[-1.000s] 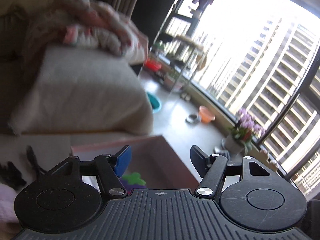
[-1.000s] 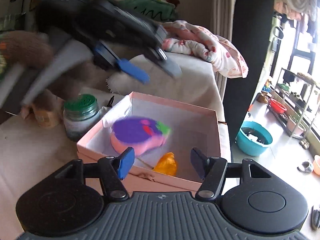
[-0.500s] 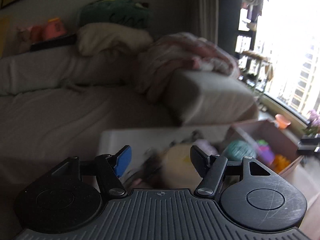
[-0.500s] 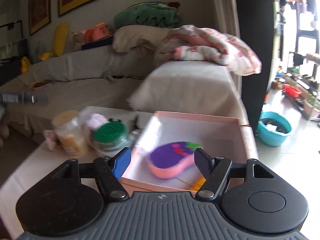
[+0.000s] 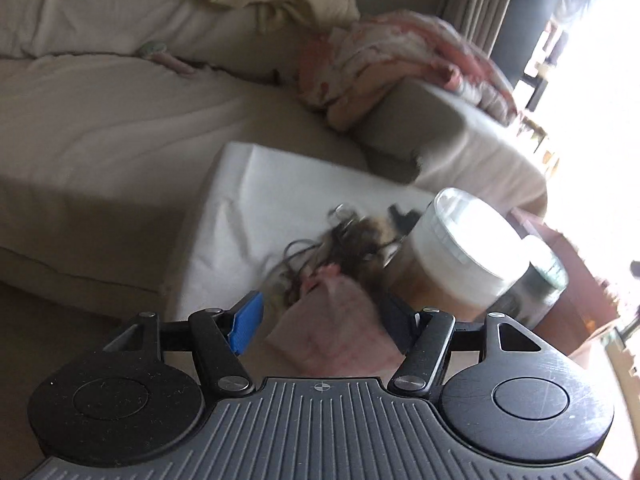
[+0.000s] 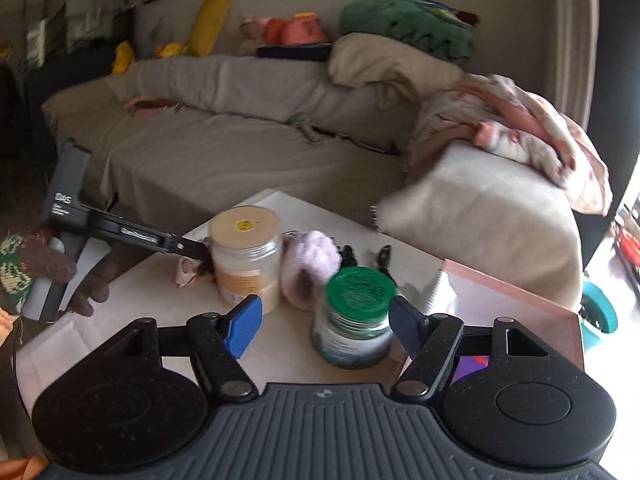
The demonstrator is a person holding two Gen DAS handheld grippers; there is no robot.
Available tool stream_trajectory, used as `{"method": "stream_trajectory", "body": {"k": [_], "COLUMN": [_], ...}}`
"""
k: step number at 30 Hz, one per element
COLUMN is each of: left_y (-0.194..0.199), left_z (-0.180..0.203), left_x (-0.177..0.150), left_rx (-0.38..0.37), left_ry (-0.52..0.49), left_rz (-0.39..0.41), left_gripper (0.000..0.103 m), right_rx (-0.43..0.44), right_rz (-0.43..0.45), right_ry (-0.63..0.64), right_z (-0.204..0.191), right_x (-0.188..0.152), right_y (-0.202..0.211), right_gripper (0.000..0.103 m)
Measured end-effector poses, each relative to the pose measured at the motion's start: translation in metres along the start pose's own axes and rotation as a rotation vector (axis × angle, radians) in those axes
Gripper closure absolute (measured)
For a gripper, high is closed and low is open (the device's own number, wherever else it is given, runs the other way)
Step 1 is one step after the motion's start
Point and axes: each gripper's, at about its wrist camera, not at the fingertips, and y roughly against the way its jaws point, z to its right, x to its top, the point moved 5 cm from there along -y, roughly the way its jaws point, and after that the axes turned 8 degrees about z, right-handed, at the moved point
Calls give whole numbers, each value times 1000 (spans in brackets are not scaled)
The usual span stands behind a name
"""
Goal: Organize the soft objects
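Living room, sofa (image 6: 224, 152) behind white table (image 6: 280, 356). Pink soft cloth (image 5: 336, 320) left of tan-lid jar (image 6: 245, 256), between spread left gripper (image 5: 320, 318) fingers, ungripped. Light, limp: pinch bunched middle. Right gripper (image 6: 324, 322) wide, empty.

Left wrist: close above the worktop (image 5: 256, 184), facing the sofa (image 5: 100, 120).
Right wrist: farther back, facing likewise.
Shared: tan jar (image 5: 460, 248) (image 6: 245, 256).

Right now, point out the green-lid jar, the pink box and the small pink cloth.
green-lid jar (image 6: 359, 288), right wrist view, on its lid.
pink box (image 6: 516, 286), right wrist view, far rim.
small pink cloth (image 5: 336, 328), left wrist view, cloth's middle.
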Motion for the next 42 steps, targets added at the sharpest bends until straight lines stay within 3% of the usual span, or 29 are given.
{"method": "stream_trajectory", "body": {"k": [3,4,5,7,12,19,21,24,27,30,36,38,42], "left_y": [10,16,23,35,54,79,84,83,73,61,62,65,64], "left_z": [-7,-10,-13,-20,-36,-48,-47,-45,-39,-31,-32,-35,-46], "left_x": [-10,-14,-17,-24,-42,-38,-32,-23,-16,-13,-14,-17,-21], "left_rx": [52,70,77,72,85,4,-3,-13,-1,19,125,134,78], "left_ry": [-27,-35,-38,-22,15,112,124,140,137,113,50,65,147], "left_rz": [8,19,29,42,42,127,155,176,170,144,141,142,120], "left_gripper": [36,47,63,81,81,80,80,80,80,80,79,79,79], "right_rx": [12,19,26,48,39,-45,-15,106,184,206,149,111,70], "right_rz": [2,14,31,71,77,56,43,-46,-234,-463,-741,-783,-821], "right_ry": [67,101,145,263,527,667,637,470,315,211,48,49,13], "right_z": [-21,-31,-43,-70,-143,-184,-183,-167,-144,-130,-121,-121,-129], "right_x": [3,3,2,-4,-28,-37,-25,20,73,101,101,93,79], "right_y": [-9,-13,-19,-32,-86,-143,-141,-135,-154,-194,-270,-287,-306], "right_gripper": [32,33,36,47,66,66,66,66,59,56,56,56,57]}}
